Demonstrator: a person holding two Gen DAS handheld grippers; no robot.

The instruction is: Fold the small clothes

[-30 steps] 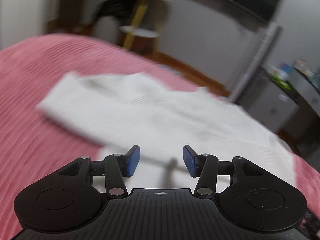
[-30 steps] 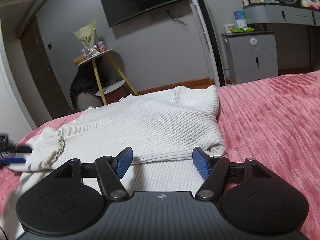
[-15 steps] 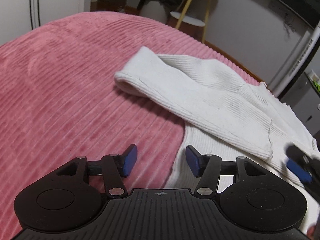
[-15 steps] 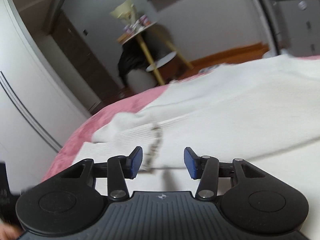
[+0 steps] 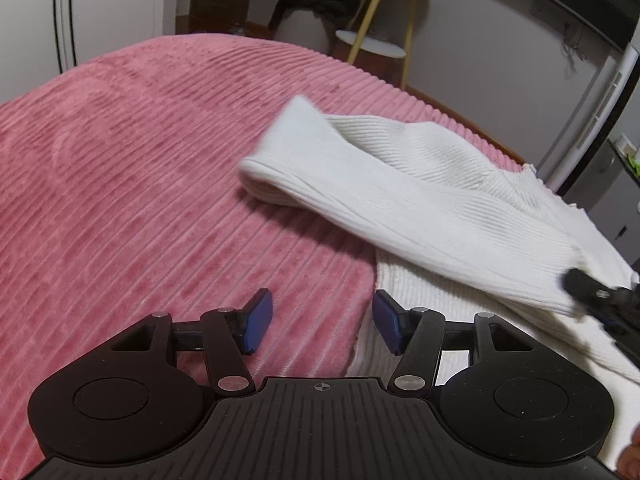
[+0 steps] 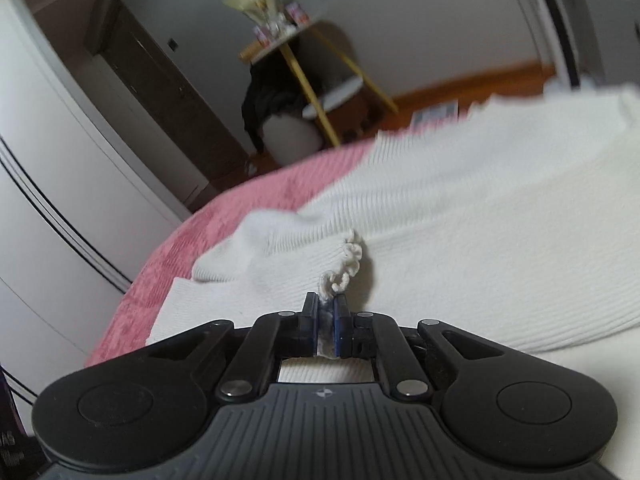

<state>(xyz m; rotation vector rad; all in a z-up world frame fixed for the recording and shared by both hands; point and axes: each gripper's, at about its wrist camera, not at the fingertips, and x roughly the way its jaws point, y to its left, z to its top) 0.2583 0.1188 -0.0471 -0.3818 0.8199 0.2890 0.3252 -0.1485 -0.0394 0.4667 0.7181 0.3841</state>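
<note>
1. White ribbed sweater (image 5: pixel 420 184) lies on the pink corduroy bedspread (image 5: pixel 160 160), one sleeve (image 5: pixel 360 192) folded across the body.
2. Right gripper (image 6: pixel 329 312): jaws closed on the sleeve's frilled cuff (image 6: pixel 346 264), fabric pinched between the blue pads.
3. Left gripper (image 5: pixel 322 320): jaws partly open, empty, positioned over the sweater's edge and the bedspread.

Your sweater (image 5: pixel 420 184) lay on the bedspread (image 5: pixel 140 184), its sleeve (image 5: pixel 360 200) folded across the body (side table (image 5: pixel 384 12) behind the bed).
</note>
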